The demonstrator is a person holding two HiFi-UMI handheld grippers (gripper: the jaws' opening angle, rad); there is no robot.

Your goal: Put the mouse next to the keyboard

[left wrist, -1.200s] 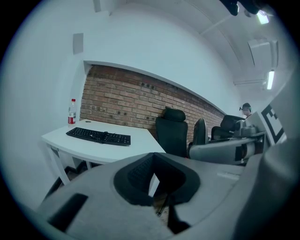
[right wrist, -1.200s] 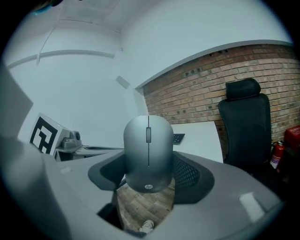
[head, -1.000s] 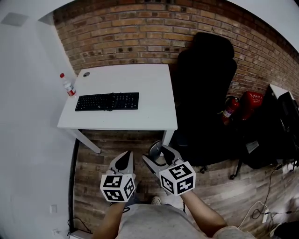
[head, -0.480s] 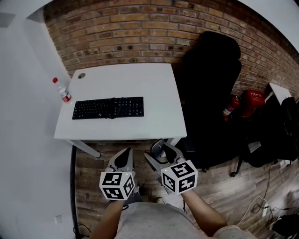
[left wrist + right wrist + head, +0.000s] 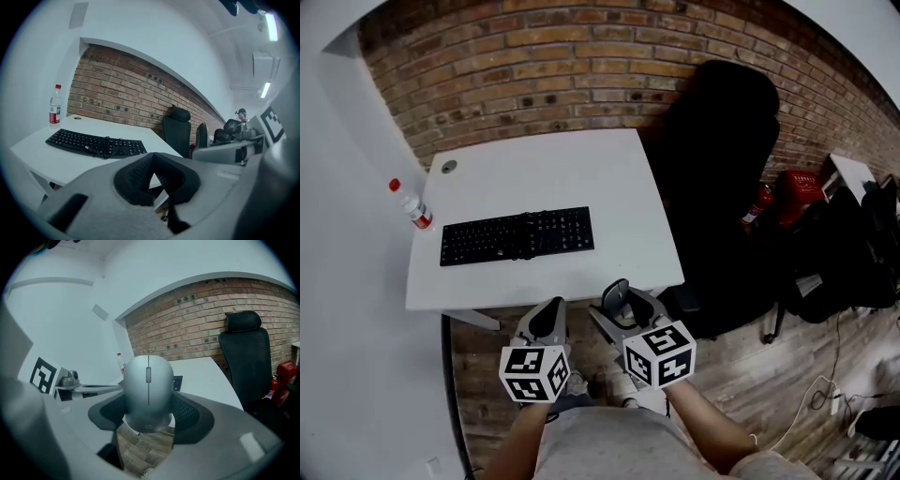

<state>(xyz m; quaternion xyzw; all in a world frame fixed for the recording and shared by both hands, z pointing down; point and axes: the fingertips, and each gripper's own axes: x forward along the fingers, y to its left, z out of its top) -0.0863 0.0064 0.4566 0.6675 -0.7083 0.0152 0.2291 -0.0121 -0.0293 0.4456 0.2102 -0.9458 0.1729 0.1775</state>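
A black keyboard (image 5: 517, 236) lies on the white desk (image 5: 619, 187), left of its middle, with a cable coiled on top; it also shows in the left gripper view as the keyboard (image 5: 96, 144). My right gripper (image 5: 622, 304) hovers just short of the desk's front edge, shut on a silver mouse (image 5: 147, 392) that stands upright between the jaws. That mouse (image 5: 614, 297) peeks out in the head view. My left gripper (image 5: 547, 322) is beside it, shut with nothing held.
A water bottle (image 5: 411, 208) with a red cap stands at the desk's left edge. A black office chair (image 5: 717, 178) sits to the right of the desk, by the brick wall. A red fire extinguisher (image 5: 757, 208) and bags lie further right. Wood floor below.
The view has drawn nearer to the desk, which now fills more of the frame. Both grippers sit closer to its front edge, the mouse still held in the right.
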